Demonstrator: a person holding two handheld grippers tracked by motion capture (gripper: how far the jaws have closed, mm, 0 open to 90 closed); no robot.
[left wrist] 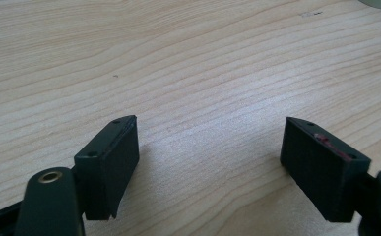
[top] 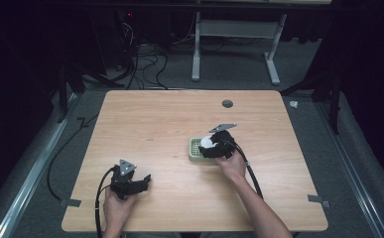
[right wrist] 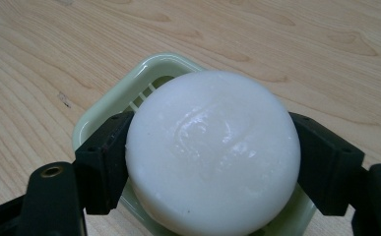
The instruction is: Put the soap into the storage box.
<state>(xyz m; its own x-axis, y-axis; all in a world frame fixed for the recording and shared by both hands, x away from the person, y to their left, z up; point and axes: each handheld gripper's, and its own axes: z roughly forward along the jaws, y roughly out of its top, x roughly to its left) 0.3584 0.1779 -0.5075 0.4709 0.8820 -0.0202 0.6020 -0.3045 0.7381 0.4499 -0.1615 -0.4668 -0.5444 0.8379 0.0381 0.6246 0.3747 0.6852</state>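
Two tools, right tool point(right wrist: 212, 162) gripping soap point(right wrist: 212, 152)

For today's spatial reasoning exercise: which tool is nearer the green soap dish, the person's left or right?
Right. The right tool holds a white soap bar directly above the green soap dish; the left tool rests open on the table, well away from it.

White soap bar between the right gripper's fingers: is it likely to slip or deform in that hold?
The soap bar looks glossy and rounded, so it may slip. It seems solid, showing no dent where the fingers press. Over the green dish, a drop would probably land inside.
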